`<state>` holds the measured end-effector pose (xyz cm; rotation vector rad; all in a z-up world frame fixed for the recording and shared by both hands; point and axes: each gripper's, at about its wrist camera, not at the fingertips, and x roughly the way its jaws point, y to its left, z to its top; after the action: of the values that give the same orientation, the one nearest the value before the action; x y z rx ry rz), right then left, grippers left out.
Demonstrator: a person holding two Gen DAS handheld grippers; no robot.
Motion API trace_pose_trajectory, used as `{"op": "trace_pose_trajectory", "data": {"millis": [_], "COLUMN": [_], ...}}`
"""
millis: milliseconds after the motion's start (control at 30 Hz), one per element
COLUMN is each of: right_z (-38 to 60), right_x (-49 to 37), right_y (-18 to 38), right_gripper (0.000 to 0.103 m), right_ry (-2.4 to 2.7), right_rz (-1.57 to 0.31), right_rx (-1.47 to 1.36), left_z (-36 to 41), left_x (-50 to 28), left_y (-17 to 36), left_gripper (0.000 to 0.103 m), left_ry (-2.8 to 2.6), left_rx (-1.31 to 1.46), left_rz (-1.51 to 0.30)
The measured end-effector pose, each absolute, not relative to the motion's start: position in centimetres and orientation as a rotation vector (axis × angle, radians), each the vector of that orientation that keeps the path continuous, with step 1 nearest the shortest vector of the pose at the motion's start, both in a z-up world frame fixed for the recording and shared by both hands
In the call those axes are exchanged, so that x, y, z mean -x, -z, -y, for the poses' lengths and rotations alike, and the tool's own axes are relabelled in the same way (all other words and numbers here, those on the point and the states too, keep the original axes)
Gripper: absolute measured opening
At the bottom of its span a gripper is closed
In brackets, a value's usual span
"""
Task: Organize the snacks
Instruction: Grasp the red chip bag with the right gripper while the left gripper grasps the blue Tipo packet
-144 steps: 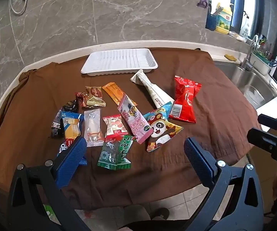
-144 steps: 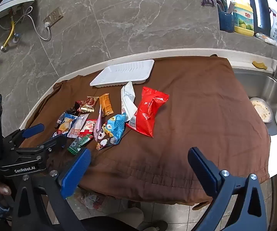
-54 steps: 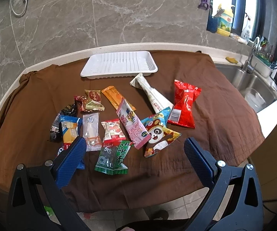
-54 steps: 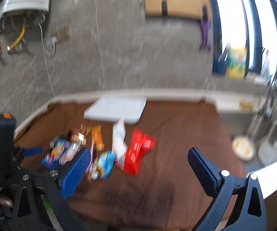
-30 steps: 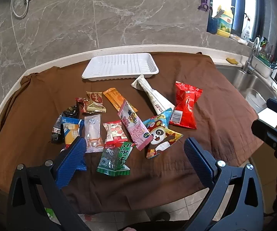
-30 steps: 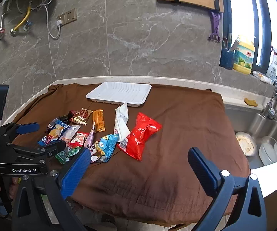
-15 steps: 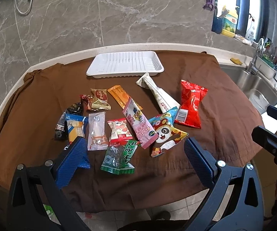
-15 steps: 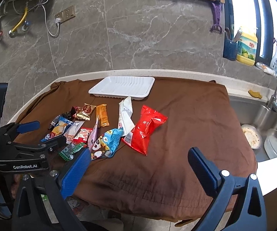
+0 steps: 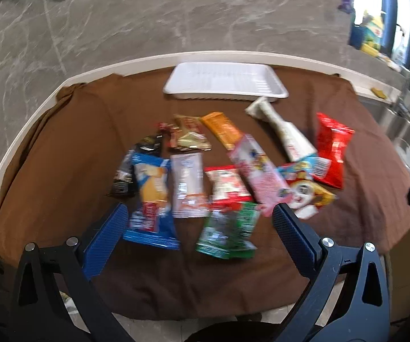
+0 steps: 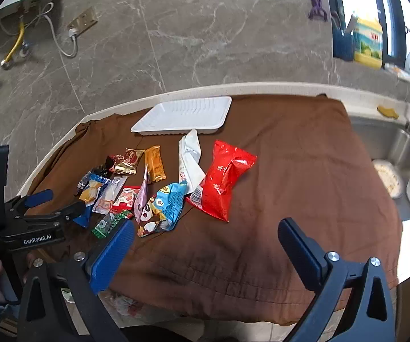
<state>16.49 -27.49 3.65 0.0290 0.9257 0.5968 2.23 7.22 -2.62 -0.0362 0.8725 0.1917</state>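
Observation:
Several snack packets lie on a brown cloth point(image 10: 290, 171). Among them are a red bag point(image 10: 223, 178) point(image 9: 332, 148), a white packet point(image 10: 189, 158), a panda bag point(image 10: 162, 208), a green packet point(image 9: 227, 229) and a blue packet point(image 9: 150, 196). An empty white tray point(image 9: 225, 84) point(image 10: 183, 114) sits behind them. My left gripper point(image 9: 196, 236) is open over the near packets, above the green one; it also shows in the right wrist view point(image 10: 56, 202). My right gripper point(image 10: 205, 245) is open and empty above the cloth's front part.
A sink point(image 10: 404, 171) with dishes lies to the right of the cloth. Bottles point(image 10: 367, 42) stand on the window ledge. A marble wall with a socket point(image 10: 82, 20) rises behind. The counter's front edge drops to the floor just below the grippers.
My left gripper has moved forward and lower toward the snacks; its view is blurred by motion. My right gripper has tilted down and moved closer to the cloth.

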Motion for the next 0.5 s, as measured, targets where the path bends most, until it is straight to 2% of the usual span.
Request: {"op": "trace_pose_trajectory", "data": {"millis": [367, 500], "right_z": [25.4, 24.2], "right_x": [-20.8, -22.2], "right_y": [-1.0, 0.1], "right_gripper": [0.098, 0.094], "right_ry": [-0.566, -0.558], "right_rz": [-1.014, -1.053], "right_rx": [-0.089, -0.099], "left_z": [-15.8, -17.2], "left_x": [-5.6, -6.8], "left_y": [4.2, 4.9], "left_gripper": [0.102, 0.092], "left_ry": [-0.281, -0.233], "left_rx": [0.041, 0.036], "left_rz": [-0.902, -0.937]}}
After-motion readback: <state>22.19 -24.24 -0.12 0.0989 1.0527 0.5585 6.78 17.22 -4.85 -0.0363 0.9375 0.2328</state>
